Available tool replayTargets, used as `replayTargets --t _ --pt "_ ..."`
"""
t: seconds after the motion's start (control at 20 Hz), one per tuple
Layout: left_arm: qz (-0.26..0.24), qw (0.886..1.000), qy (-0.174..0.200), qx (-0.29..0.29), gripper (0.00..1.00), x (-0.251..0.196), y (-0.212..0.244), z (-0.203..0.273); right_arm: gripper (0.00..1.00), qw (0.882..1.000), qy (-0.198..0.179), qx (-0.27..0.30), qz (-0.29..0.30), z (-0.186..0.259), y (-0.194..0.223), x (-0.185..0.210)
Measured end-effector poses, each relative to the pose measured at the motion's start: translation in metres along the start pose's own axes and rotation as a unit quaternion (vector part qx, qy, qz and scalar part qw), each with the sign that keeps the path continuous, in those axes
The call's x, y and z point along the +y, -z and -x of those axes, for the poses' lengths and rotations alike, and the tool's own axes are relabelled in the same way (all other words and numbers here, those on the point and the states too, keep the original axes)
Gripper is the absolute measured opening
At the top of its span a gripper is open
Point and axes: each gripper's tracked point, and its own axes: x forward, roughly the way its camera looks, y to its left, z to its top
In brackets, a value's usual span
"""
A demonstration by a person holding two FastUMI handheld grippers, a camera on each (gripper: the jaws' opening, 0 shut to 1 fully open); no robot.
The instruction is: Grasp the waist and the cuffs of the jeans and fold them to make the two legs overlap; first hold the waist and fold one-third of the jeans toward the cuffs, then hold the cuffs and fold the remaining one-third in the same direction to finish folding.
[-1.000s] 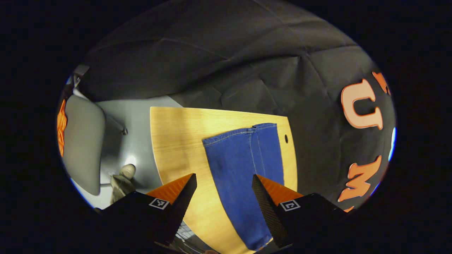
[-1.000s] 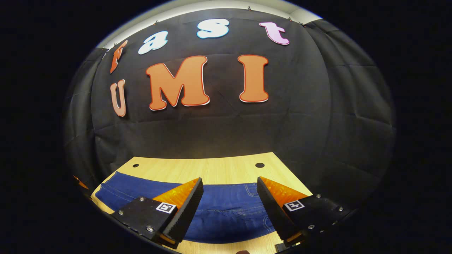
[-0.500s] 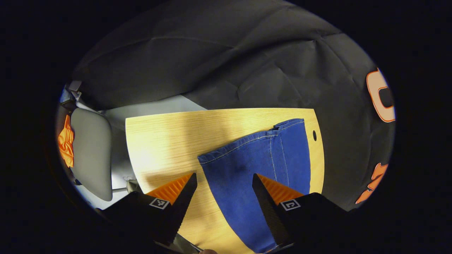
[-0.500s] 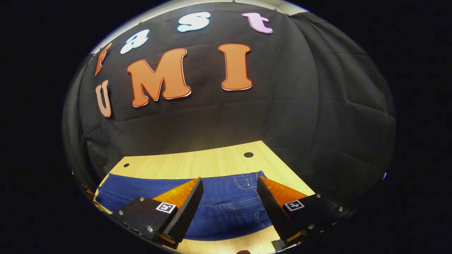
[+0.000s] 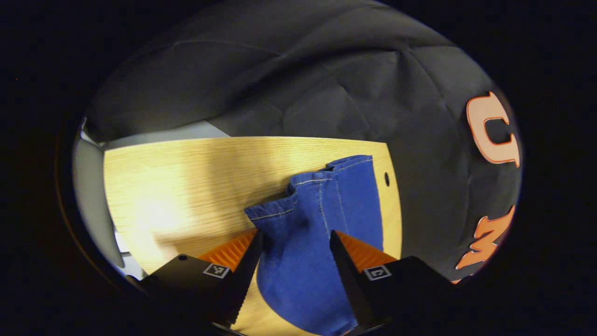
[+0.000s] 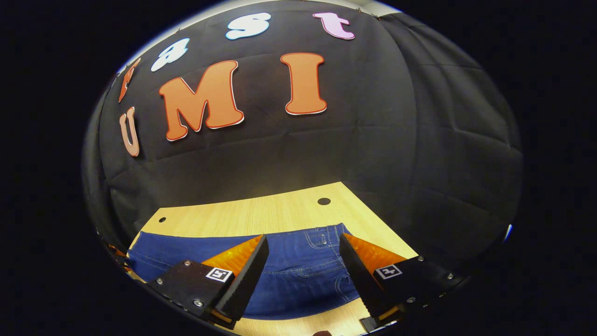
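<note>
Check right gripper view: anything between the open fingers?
Yes. In the right gripper view, the waist end of the jeans lies flat on the table between the right gripper's open fingers, ungrasped.

Our left claw (image 5: 294,245) has come lower onto the jeans (image 5: 317,224); the near cuff (image 5: 273,212), flat before, now bunches up. Our right claw (image 6: 303,252) moved closer to the waist (image 6: 322,238).

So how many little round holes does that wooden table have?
2 in the table in the right gripper view: one hole far right, another far left. The jeans may hide more.
</note>
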Motion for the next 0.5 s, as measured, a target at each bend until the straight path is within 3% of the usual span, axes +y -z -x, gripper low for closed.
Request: replayTargets --t 0.05,0.2,0.3,0.4,0.5 --pt "0.013 1.000 0.005 0.002 0.76 0.000 0.001 -0.002 1.00 1.000 0.001 -0.001 0.003 0.000 -0.002 0.000" --pt "0.047 0.999 0.007 0.023 0.27 0.015 0.009 -0.011 0.96 1.000 0.005 0.000 0.000 -0.002 -0.006 -0.003" --pt "0.052 0.998 0.009 0.013 0.03 0.014 0.007 -0.008 0.96 1.000 0.002 0.016 -0.022 -0.002 -0.003 -0.004" --pt "0.020 1.000 0.006 0.001 0.01 0.005 0.010 -0.013 0.96 0.997 0.001 0.031 -0.064 0.002 0.002 -0.022" --pt "0.024 1.000 0.018 0.003 0.00 0.002 0.010 -0.008 0.95 0.994 0.011 0.051 -0.094 0.006 0.020 -0.046"
